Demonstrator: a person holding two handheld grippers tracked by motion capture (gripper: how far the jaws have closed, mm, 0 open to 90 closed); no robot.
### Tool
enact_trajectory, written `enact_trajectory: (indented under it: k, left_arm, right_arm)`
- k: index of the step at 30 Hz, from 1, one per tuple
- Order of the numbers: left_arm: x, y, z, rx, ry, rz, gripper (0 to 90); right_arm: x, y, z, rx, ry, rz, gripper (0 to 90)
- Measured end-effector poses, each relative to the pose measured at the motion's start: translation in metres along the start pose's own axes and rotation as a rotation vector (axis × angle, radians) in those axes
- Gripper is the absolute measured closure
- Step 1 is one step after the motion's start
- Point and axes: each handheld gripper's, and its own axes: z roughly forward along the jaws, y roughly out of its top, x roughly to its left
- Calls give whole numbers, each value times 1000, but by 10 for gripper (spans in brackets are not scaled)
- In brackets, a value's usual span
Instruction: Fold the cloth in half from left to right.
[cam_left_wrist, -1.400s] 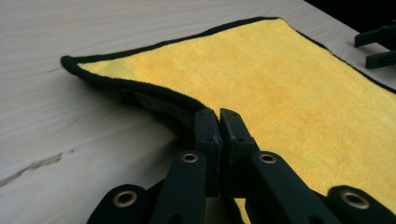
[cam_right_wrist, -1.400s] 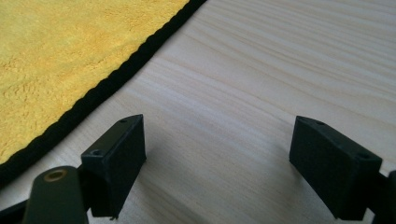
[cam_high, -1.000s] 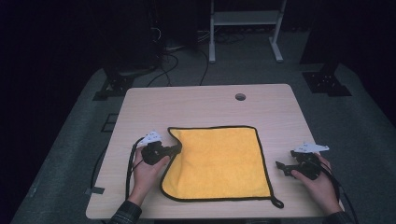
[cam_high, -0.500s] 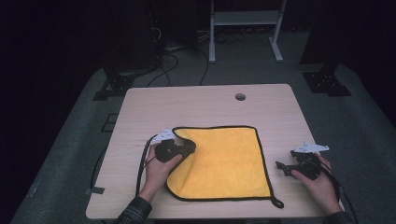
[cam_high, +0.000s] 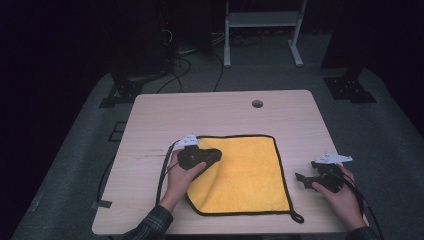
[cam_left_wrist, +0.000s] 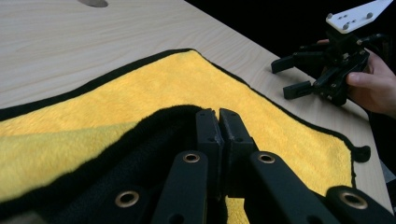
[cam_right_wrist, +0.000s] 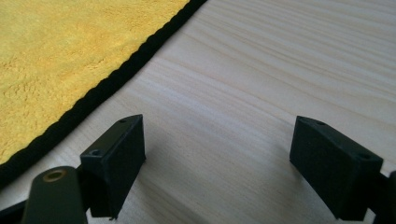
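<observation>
Now your yellow cloth (cam_high: 245, 175) lies flat on the near half of the table (cam_high: 210, 112), its left edge lifted and folded inward. Your left gripper (cam_high: 212, 155) is pinched tight on that edge. Your right gripper (cam_high: 301, 178) rests just right of the cloth, jaws spread wide over bare wood.

A yellow cloth (cam_high: 245, 175) with a black border lies on the pale wooden bench (cam_high: 165, 120), towards the person's side. Its near-left corner is lifted and folded inward, where the left gripper (cam_high: 212, 155), held in the person's left hand (cam_high: 181, 175), sits over the cloth's left edge. A small black loop hangs at the cloth's near-right corner. The right gripper (cam_high: 301, 178) rests on bare bench just right of the cloth, apart from it, held in the right hand (cam_high: 340, 192). A round hole (cam_high: 257, 104) sits near the bench's far edge.
</observation>
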Motion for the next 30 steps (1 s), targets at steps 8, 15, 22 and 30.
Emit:
enact_trajectory:
  k: [8, 15, 22, 30]
  left_arm:
    - [-5, 7, 19, -6, -46, -6, 875]
    - [-12, 14, 39, -5, -83, 2, 875]
    - [-19, 23, 57, -6, -114, 12, 876]
    - [-24, 31, 74, 6, -141, 26, 876]
  right_arm:
    - [0, 0, 0, 0, 0, 0, 169]
    - [0, 0, 0, 0, 0, 0, 169]
    - [0, 0, 0, 0, 0, 0, 168]
    - [0, 0, 0, 0, 0, 0, 169]
